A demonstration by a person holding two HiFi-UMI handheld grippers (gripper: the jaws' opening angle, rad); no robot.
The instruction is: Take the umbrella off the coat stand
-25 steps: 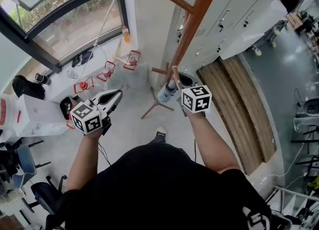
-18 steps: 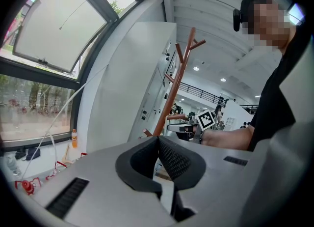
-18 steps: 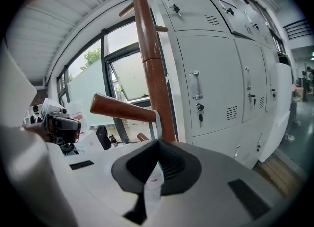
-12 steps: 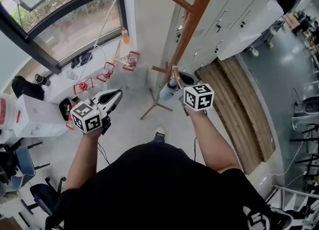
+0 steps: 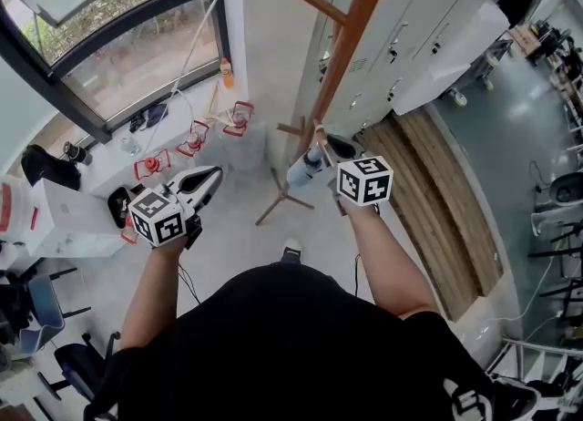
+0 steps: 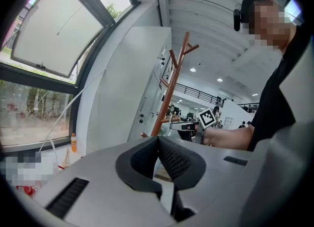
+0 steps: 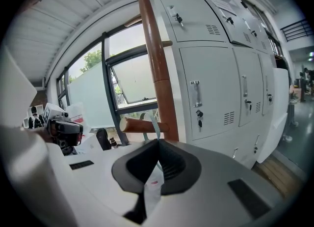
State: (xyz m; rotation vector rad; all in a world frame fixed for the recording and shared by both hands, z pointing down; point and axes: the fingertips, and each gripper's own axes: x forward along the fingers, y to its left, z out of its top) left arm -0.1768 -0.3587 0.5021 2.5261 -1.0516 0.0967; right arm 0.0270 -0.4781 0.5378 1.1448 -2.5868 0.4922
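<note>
A brown wooden coat stand (image 5: 351, 41) rises in front of me, its pole (image 7: 154, 69) close ahead in the right gripper view. A folded pale umbrella (image 5: 303, 169) hangs beside the pole by a thin pale strap (image 7: 153, 120) looped over a low peg (image 7: 140, 125). My right gripper (image 5: 326, 150) is shut on that strap just below the peg, and a white tag dangles under its jaws (image 7: 158, 141). To the left of the stand, my left gripper (image 5: 216, 173) is shut with nothing in it (image 6: 158, 138).
White lockers (image 5: 410, 36) stand right behind the coat stand. A wooden floor strip (image 5: 437, 191) runs to the right. A large window (image 5: 118, 46) with a ledge holding an orange bottle (image 5: 226, 71) and red items (image 5: 196, 132) lies to the left.
My right gripper has risen slightly with the strap still in it. The left gripper has shifted a little and stays shut.
</note>
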